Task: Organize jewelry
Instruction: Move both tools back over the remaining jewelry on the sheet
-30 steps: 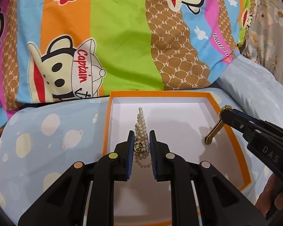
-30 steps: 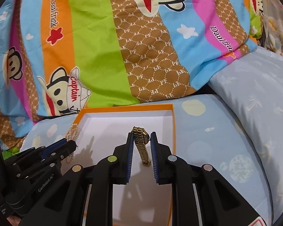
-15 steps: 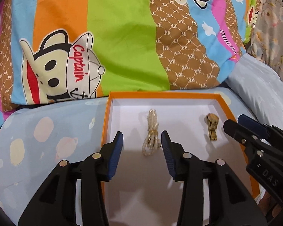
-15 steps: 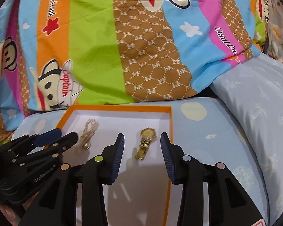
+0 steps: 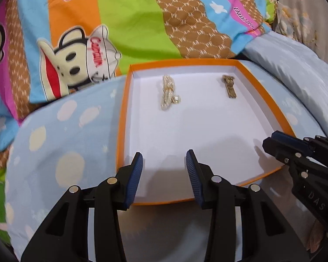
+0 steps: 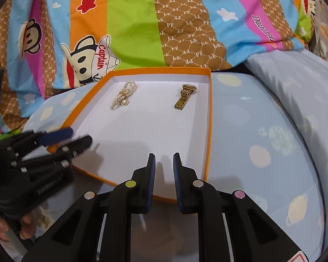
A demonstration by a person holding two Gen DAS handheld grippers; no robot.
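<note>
An orange box [image 5: 185, 62] with a white inside lies on a pale blue pillow. In its far half lie a pearl necklace [image 5: 168, 93] on the left and a gold watch [image 5: 229, 86] on the right, apart from each other. My left gripper [image 5: 164, 159] hovers open over the box's near edge, nothing between its pads. My right gripper [image 6: 164, 159] hangs over the near right corner of the box [image 6: 159, 69]; its jaws are closing, a narrow gap is left and nothing is in it. The necklace [image 6: 123, 98] and watch [image 6: 184, 97] lie well ahead of it.
A bright cartoon-print quilt [image 5: 131, 21] rises behind the box. A second pale blue pillow [image 6: 295, 83] lies at the right. Each gripper shows in the other's view: the right gripper [image 5: 271, 142] and the left gripper [image 6: 81, 135]. A person's fingers [image 6: 26, 224] hold the left one.
Both grippers let go of their pieces, which now lie in the box. Both drew back toward the box's near edge. The right jaws opened wide, then narrowed again.
</note>
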